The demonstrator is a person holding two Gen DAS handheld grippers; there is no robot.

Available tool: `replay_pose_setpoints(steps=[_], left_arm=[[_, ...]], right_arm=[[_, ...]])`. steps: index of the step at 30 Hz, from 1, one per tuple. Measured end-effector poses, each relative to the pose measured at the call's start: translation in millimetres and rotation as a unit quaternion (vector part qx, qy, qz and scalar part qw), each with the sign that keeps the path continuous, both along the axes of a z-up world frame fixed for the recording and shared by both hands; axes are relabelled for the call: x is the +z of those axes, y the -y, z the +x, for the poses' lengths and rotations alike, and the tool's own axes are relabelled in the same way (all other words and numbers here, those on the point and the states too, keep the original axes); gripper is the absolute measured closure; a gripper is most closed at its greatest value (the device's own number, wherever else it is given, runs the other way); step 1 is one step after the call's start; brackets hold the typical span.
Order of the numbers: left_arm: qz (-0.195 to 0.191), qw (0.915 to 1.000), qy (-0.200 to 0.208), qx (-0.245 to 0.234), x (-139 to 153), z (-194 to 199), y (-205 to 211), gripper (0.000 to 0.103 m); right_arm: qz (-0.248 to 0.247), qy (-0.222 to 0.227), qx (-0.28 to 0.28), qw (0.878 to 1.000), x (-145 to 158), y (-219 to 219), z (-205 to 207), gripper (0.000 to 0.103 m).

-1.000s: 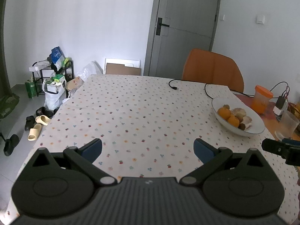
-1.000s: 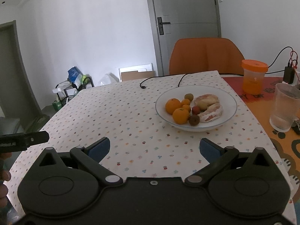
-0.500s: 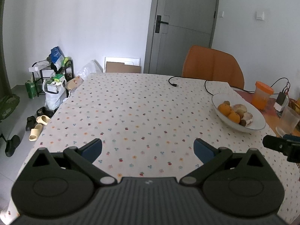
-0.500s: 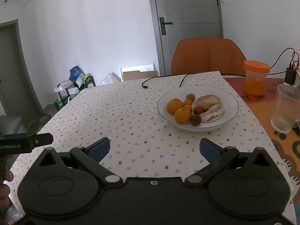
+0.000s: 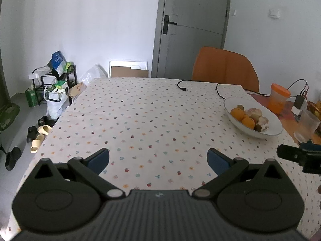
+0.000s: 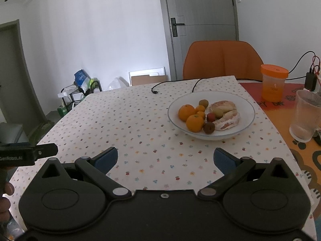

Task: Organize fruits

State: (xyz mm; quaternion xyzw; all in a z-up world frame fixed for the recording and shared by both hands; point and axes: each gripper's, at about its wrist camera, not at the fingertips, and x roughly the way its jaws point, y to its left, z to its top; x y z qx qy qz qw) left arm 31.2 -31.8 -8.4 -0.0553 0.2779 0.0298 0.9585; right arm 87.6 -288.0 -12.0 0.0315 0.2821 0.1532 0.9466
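A white plate (image 6: 245, 104) of fruit stands on the dotted tablecloth (image 6: 130, 120). It holds oranges (image 6: 194, 122), peeled pomelo pieces (image 6: 227, 120), a green fruit and small dark fruits. My right gripper (image 6: 165, 157) is open and empty, hovering above the cloth in front of the plate. My left gripper (image 5: 158, 158) is open and empty over the cloth, with the plate (image 5: 270, 120) to its front right.
An orange-lidded jar (image 6: 273, 84), a ribbed glass (image 6: 307, 116) and a charger sit on the orange mat at right. A black cable (image 6: 160, 86) lies at the table's far edge. An orange chair (image 6: 222, 60) stands behind. Shoes and a rack are on the floor at left.
Both views have risen and pulled back slightly; the plate sits a little lower and nearer in the left wrist view. Both grippers stay open and empty.
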Motion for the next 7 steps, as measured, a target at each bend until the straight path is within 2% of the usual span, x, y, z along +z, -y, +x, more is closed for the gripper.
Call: replay_pose_setpoints(steps=[7], left_arm=[[0.006, 0.9999, -0.002, -0.008, -0.3, -0.4, 3.9, 0.0]], right_arm=[[-0.001, -0.01, -0.002, 1.0, -6.6, 1.0, 3.3, 0.0]])
